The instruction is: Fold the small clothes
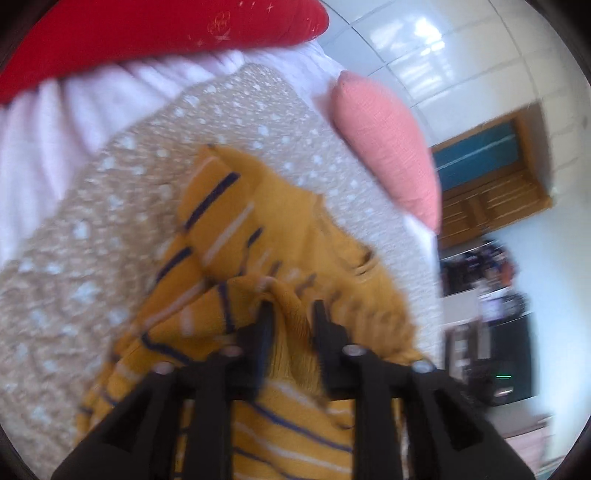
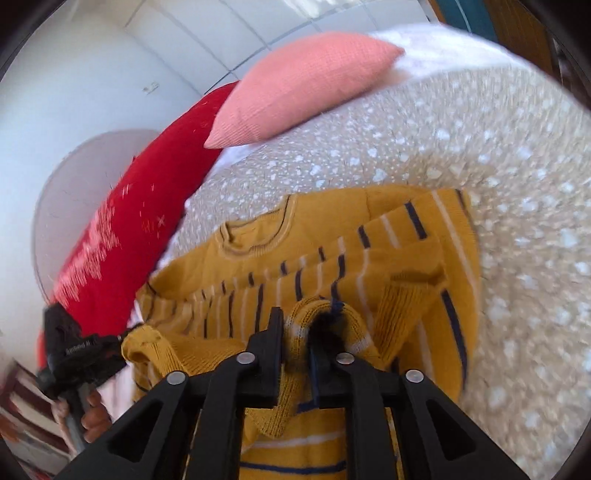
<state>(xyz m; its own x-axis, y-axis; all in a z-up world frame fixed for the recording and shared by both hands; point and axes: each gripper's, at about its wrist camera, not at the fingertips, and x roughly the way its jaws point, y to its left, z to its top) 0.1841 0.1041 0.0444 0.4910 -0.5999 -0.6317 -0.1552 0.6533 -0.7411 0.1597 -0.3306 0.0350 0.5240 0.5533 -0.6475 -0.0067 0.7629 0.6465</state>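
Observation:
A mustard-yellow knit sweater (image 1: 280, 229) with navy and white stripes lies rumpled and partly folded on a beige spotted bedspread (image 1: 92, 221). My left gripper (image 1: 292, 314) stands over its near edge, jaws apart, with a ridge of the knit lying loosely between the fingers. In the right wrist view the sweater (image 2: 332, 236) shows its neckline at the far side and a sleeve folded across. My right gripper (image 2: 297, 328) has its jaws slightly apart, a loop of the hem resting between them. The left gripper's body (image 2: 74, 354) and the hand (image 2: 92, 417) holding it appear at the sweater's left edge.
A pink pillow (image 1: 384, 140) (image 2: 303, 85) and a red cushion (image 1: 147, 29) (image 2: 147, 206) lie at the head of the bed on a white sheet (image 1: 55, 122). A white tiled wall (image 1: 443, 44), a wooden cabinet (image 1: 491, 184) and dark equipment (image 1: 506, 362) stand beyond the bed's edge.

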